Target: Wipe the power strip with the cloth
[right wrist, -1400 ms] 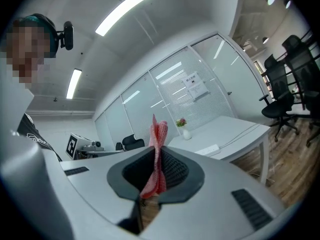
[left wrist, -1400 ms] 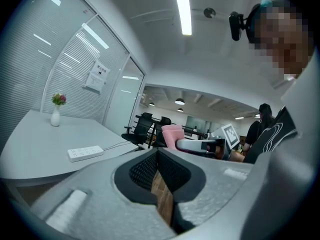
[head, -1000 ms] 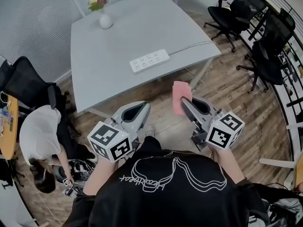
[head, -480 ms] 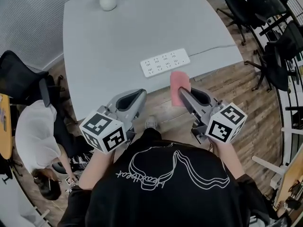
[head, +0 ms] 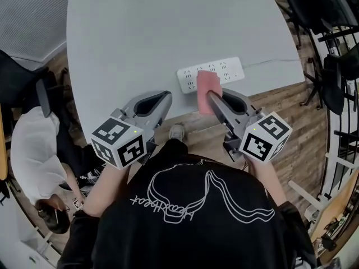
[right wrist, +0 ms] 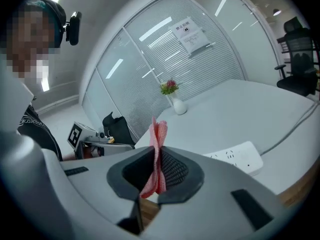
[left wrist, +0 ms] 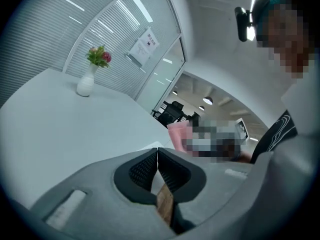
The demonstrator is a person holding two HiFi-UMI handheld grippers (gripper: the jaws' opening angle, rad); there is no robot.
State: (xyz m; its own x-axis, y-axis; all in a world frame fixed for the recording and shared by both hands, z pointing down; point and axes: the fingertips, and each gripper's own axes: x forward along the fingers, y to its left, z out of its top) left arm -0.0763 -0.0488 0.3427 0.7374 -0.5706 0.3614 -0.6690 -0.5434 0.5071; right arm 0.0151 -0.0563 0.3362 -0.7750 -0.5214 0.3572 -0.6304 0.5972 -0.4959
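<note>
A white power strip [head: 227, 70] lies near the front edge of the grey table [head: 140, 43], its cable running off to the right; it also shows in the right gripper view [right wrist: 239, 158]. My right gripper [head: 210, 96] is shut on a pink cloth [head: 208, 88] that stands up from the jaws [right wrist: 159, 134] and overlaps the strip's left part in the head view. My left gripper [head: 166, 97] is shut with nothing in it, held at the table's front edge, left of the strip. The cloth shows pink in the left gripper view [left wrist: 178, 134].
A white vase with flowers [left wrist: 89, 74] stands at the table's far side. Black office chairs [head: 328, 15] stand on the wooden floor to the right. A person in a white top [head: 31, 150] crouches at the left beside a black chair [head: 22, 86].
Both grippers have moved forward toward the table. The cloth, earlier short of the table's edge, now hangs over the left part of the power strip.
</note>
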